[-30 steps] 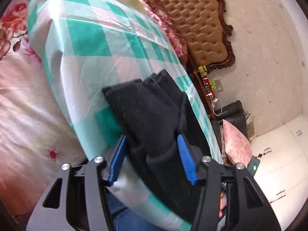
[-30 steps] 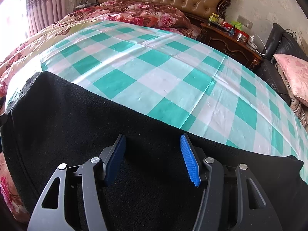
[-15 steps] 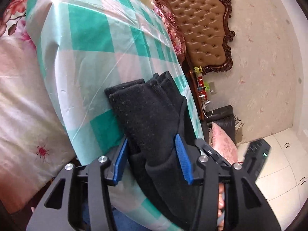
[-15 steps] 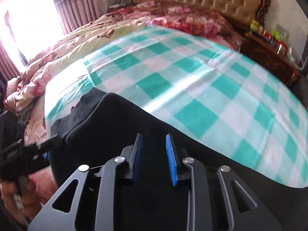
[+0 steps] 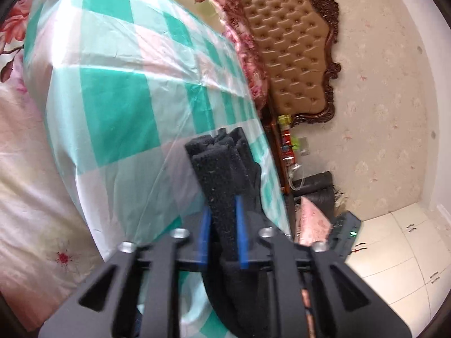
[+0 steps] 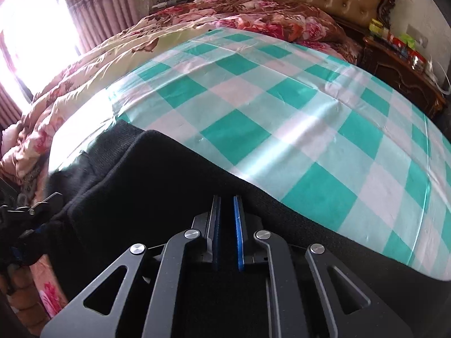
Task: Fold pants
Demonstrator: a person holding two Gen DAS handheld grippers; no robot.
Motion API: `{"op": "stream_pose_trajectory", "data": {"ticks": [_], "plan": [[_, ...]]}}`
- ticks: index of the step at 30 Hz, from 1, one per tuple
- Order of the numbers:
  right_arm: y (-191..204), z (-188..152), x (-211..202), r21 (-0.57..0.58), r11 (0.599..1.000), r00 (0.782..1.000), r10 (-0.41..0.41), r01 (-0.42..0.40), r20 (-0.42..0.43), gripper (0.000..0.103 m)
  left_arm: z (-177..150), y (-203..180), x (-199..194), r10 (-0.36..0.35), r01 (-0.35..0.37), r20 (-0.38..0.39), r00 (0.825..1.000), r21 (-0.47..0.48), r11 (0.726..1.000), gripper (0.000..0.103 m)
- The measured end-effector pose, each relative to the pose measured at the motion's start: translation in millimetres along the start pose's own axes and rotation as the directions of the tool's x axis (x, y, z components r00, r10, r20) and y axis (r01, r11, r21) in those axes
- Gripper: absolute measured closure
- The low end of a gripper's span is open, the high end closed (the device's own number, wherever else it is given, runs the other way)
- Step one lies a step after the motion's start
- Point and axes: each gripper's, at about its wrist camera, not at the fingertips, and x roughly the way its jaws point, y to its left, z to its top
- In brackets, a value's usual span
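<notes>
On the pants (image 5: 222, 174), left gripper (image 5: 222, 219) closing, right gripper (image 6: 226, 208) clamped.

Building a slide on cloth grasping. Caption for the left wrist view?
Left gripper closing on a bunched end of black pants over a green-and-white checked sheet.

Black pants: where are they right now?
The black pants lie along the near edge of the green-checked sheet on the bed; the left tool is closing on one bunched end, the right tool pinches the near edge.
</notes>
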Motion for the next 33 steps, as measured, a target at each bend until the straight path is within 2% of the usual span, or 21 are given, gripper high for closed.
{"op": "stream_pose_trajectory", "data": {"ticks": [2, 5, 8, 10, 12, 13, 15, 19, 23, 26, 27, 28, 30, 31, 33], "plan": [[-5, -4, -15, 0.017, 1.0, 1.0, 0.002, -0.002, 0.021, 0.093, -4, 3, -2, -0.006, 0.006, -0.014, 1.0, 0.0, 1.0, 0.069], [-12, -19, -40, -0.006, 1.0, 0.999, -0.026, 0.027, 0.022, 0.093, -5, 10, 0, 0.036, -0.036, -0.038, 0.999, -0.011, 0.999, 0.066], [-17, -38, -55, 0.001, 1.0, 1.0, -0.018, 0.018, 0.015, 0.093, -3, 11, 2, 0.037, -0.039, -0.048, 0.998, -0.034, 0.999, 0.066], [-18, -51, -59, 0.017, 1.0, 1.0, 0.003, -0.003, -0.003, 0.092, 0, 13, 5, 0.054, -0.056, -0.047, 0.997, -0.043, 0.997, 0.071], [-19, -62, -55, 0.035, 0.999, 0.999, 0.014, -0.013, -0.034, 0.092, 4, 15, 4, 0.061, -0.063, -0.036, 0.997, -0.047, 0.997, 0.09], [-18, -69, -49, 0.039, 0.999, 0.998, 0.007, -0.004, -0.062, 0.092, 7, 14, 5, 0.045, -0.046, -0.032, 0.998, -0.048, 0.998, 0.09], [-16, -74, -48, 0.015, 1.0, 0.999, -0.017, 0.018, -0.041, 0.092, 7, 13, 5, 0.045, -0.046, -0.031, 0.998, -0.038, 0.998, 0.092], [-14, -74, -47, 0.008, 1.0, 0.999, -0.026, 0.026, -0.027, 0.092, 1, -19, -3, 0.103, -0.104, 0.017, 0.995, 0.112, 0.988, 0.092], [-21, -73, -48, 0.042, 0.999, 0.999, 0.015, -0.014, -0.029, 0.092, -12, -63, -11, 0.188, -0.203, 0.079, 0.979, 0.288, 0.936, 0.092], [-37, -75, -62, 0.134, 0.989, 0.997, 0.065, -0.061, -0.029, 0.088, -28, -100, -15, 0.262, -0.3, 0.147, 0.954, 0.419, 0.857, 0.092], [-44, -76, -69, 0.162, 0.985, 0.997, 0.069, -0.065, -0.018, 0.088, -37, -115, -16, 0.281, -0.334, 0.18, 0.943, 0.477, 0.813, 0.092], [-50, -79, -77, 0.182, 0.981, 0.997, 0.072, -0.069, -0.011, 0.088, -45, -128, -14, 0.292, -0.353, 0.198, 0.936, 0.511, 0.784, 0.092], [-70, -85, -94, 0.244, 0.966, 0.997, 0.08, -0.079, 0.007, 0.088, -70, -163, -10, 0.324, -0.422, 0.272, 0.906, 0.628, 0.654, 0.092], [-86, -91, -105, 0.292, 0.953, 0.996, 0.085, -0.087, 0.018, 0.088, -81, -178, -7, 0.331, -0.444, 0.299, 0.895, 0.663, 0.602, 0.092], [-108, -102, -121, 0.347, 0.933, 0.996, 0.086, -0.093, 0.035, 0.087, -117, -212, 0, 0.32, -0.486, 0.373, 0.871, 0.753, 0.444, 0.092]]}}
